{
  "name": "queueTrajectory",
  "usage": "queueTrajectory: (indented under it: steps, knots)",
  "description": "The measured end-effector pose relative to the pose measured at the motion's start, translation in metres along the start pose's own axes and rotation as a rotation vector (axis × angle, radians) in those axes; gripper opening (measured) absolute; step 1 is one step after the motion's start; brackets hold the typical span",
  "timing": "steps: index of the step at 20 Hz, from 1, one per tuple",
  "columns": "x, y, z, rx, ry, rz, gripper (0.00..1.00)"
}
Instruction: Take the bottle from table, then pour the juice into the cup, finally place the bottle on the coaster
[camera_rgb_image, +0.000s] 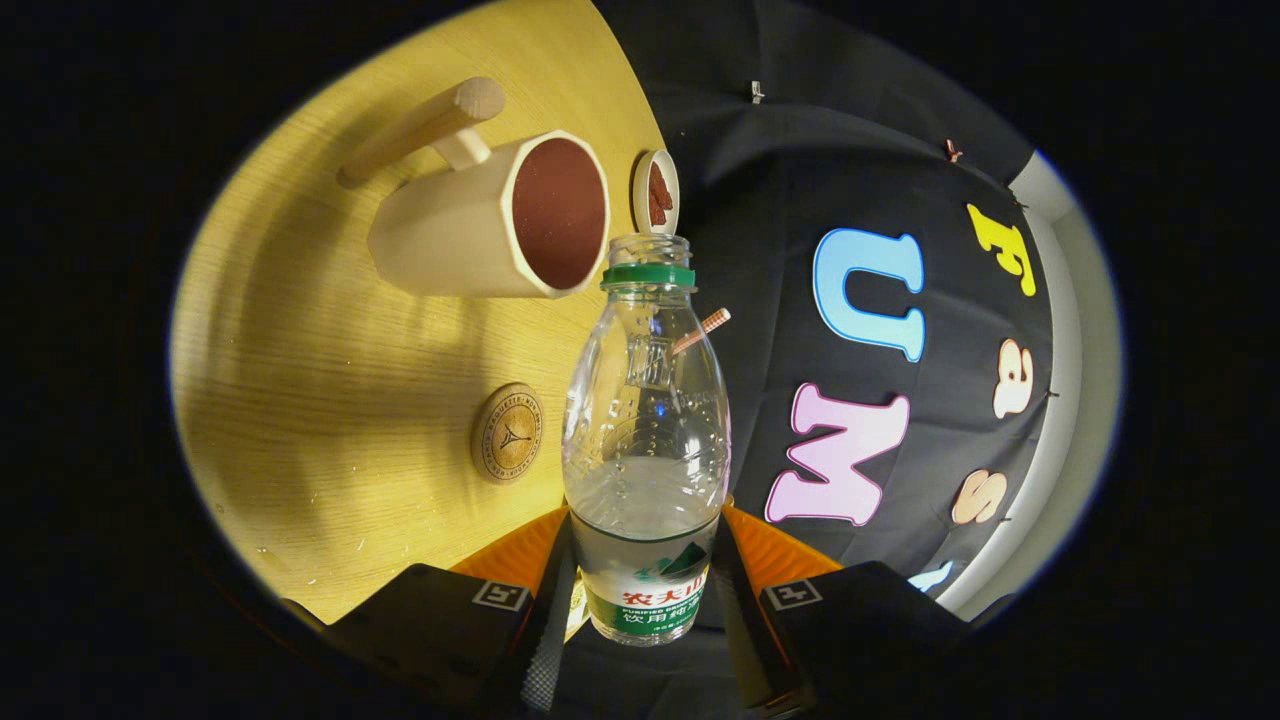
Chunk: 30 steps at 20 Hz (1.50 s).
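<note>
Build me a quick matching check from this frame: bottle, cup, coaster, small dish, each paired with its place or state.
Things:
1. bottle
2. cup
3. coaster
4. small dish

States:
A. just past the cup's rim
B. clamped between the jaws, cap off
C. bare, on the wooden table beside the bottle
D. wooden handle, dark inside

Pairs: 1-B, 2-D, 3-C, 4-A

The gripper is shut on the bottle.
</note>
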<state>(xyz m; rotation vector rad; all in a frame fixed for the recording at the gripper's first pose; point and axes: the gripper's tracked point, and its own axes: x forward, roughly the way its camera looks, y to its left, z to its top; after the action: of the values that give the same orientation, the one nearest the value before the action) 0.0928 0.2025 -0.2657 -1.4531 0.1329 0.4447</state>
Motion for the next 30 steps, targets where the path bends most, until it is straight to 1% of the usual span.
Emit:
queueTrajectory:
  steps: [14, 30]
  knots:
    - [0.003, -0.008, 0.003, -0.115, -0.026, -0.012, 0.7]
    - [0.007, -0.029, 0.005, -0.243, -0.053, -0.059, 0.7]
